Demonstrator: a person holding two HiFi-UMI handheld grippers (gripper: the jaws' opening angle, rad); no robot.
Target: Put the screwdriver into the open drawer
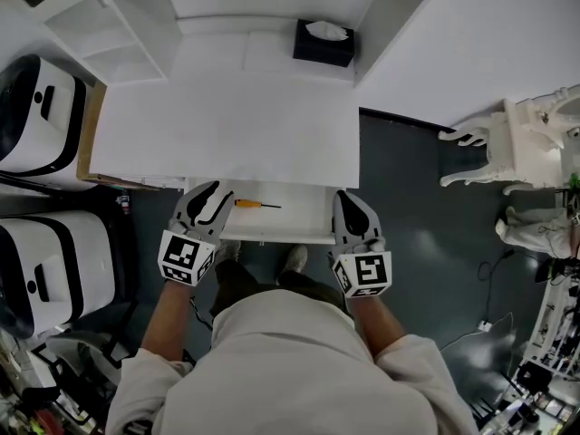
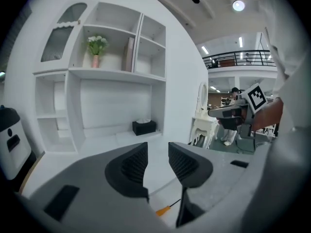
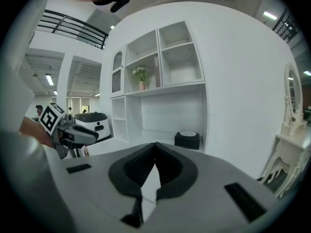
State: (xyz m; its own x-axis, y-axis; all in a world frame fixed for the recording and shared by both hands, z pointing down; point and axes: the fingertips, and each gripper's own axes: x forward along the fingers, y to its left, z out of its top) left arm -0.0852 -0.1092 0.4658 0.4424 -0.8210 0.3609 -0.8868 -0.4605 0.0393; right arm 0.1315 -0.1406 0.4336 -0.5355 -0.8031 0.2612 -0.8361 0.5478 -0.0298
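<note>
Screwdriver lying in the open drawer, both grippers empty above the drawer's front.

The screwdriver (image 1: 250, 204), orange-handled with a thin dark shaft, lies flat on the white floor of the open drawer (image 1: 304, 214), towards its left side and roughly parallel to its front edge. The drawer is pulled out from under the white table (image 1: 227, 125). The left gripper (image 1: 216, 194) hangs over the drawer's left end with its jaws apart and nothing between them; its own view shows the screwdriver (image 2: 167, 208) below the gap, and in the head view its tips sit just beside the handle without touching it. The right gripper (image 1: 345, 198) is over the drawer's right end, well apart from the tool, its jaws together at the tips and holding nothing. A black tissue box (image 1: 323, 42) stands at the back of the table.
</note>
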